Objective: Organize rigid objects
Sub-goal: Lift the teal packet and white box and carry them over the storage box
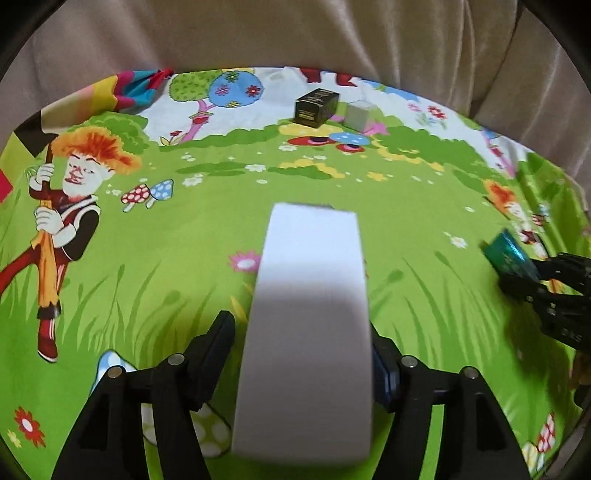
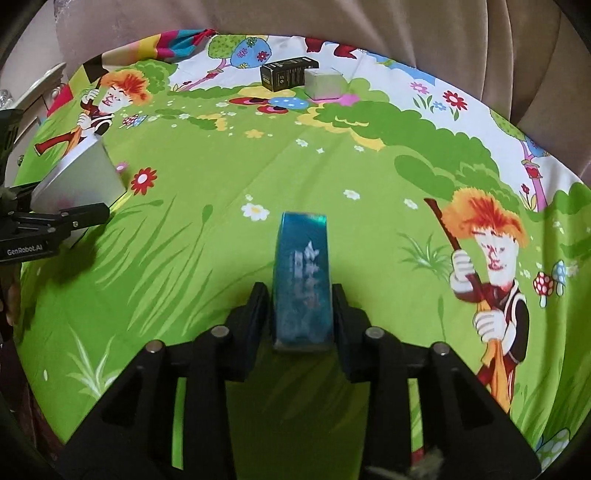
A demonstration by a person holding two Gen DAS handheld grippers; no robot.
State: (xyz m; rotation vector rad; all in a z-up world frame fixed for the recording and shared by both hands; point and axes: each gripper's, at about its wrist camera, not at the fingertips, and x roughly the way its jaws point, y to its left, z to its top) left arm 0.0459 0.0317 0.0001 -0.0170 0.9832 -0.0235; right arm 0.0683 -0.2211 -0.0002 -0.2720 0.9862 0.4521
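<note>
My left gripper (image 1: 301, 343) is shut on a plain white box (image 1: 308, 314), held above the cartoon-printed green cloth (image 1: 184, 258); it also shows in the right wrist view (image 2: 79, 177) at the far left. My right gripper (image 2: 300, 299) is shut on a teal blue box (image 2: 301, 273), held above the cloth; that box shows in the left wrist view (image 1: 511, 253) at the right edge. A black box (image 1: 316, 107) (image 2: 286, 73) and a small grey box (image 1: 362, 115) (image 2: 325, 83) sit side by side at the far edge of the cloth.
The cloth covers the whole surface; beige upholstered cushions (image 1: 295, 33) rise behind it. A bunched colourful fabric corner (image 1: 136, 88) lies at the far left. White furniture (image 2: 44, 85) shows beyond the left edge in the right wrist view.
</note>
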